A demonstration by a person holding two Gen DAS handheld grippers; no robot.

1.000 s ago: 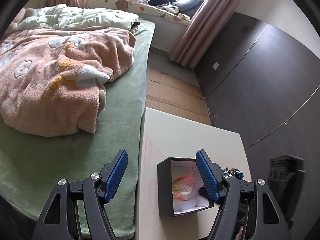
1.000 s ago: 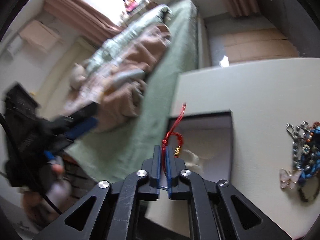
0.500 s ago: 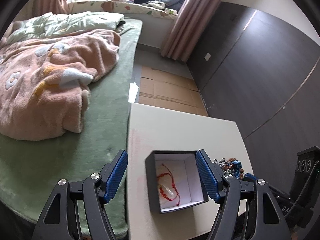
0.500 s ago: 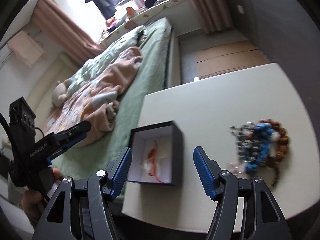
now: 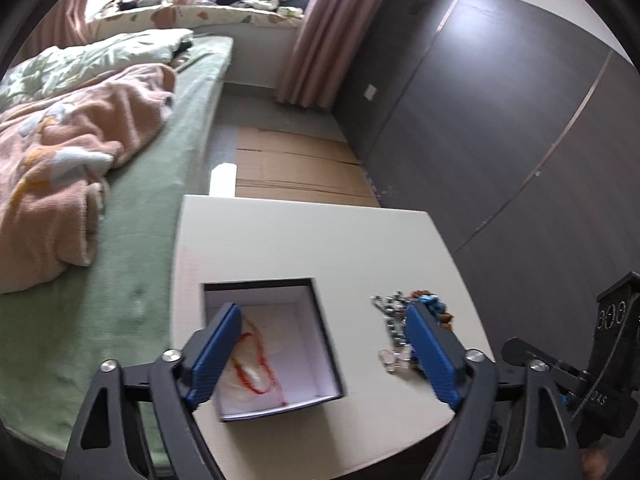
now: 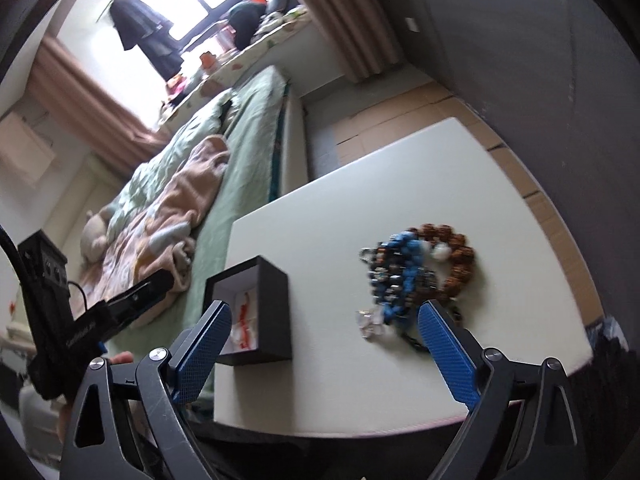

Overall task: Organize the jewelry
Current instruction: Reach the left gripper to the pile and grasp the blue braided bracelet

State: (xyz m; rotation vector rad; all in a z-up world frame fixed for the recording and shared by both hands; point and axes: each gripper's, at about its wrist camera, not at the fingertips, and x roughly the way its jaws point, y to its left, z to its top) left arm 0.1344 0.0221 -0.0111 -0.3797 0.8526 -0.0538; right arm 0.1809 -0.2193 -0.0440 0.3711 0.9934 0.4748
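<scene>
A black box with a white inside (image 5: 320,320) (image 6: 268,304) stands on the white table (image 5: 304,236) (image 6: 340,216). A red string bracelet (image 5: 256,364) (image 6: 244,316) lies inside it. A pile of beaded bracelets (image 6: 416,272) (image 5: 396,312), blue, brown and silver, lies on the table to the right of the box. My left gripper (image 5: 322,344) is open and empty above the box's near right corner. My right gripper (image 6: 324,344) is open and empty, held near the table's front edge between box and pile.
A bed with a green sheet (image 5: 160,184) and a pink blanket (image 5: 60,160) runs along the table's left side. A dark wardrobe wall (image 5: 500,120) stands to the right. Cardboard sheets (image 5: 296,164) cover the floor beyond the table.
My right gripper opened and let the red bracelet drop into the box, then drew back and swung right toward the bead pile. My left gripper shifted right, staying open.
</scene>
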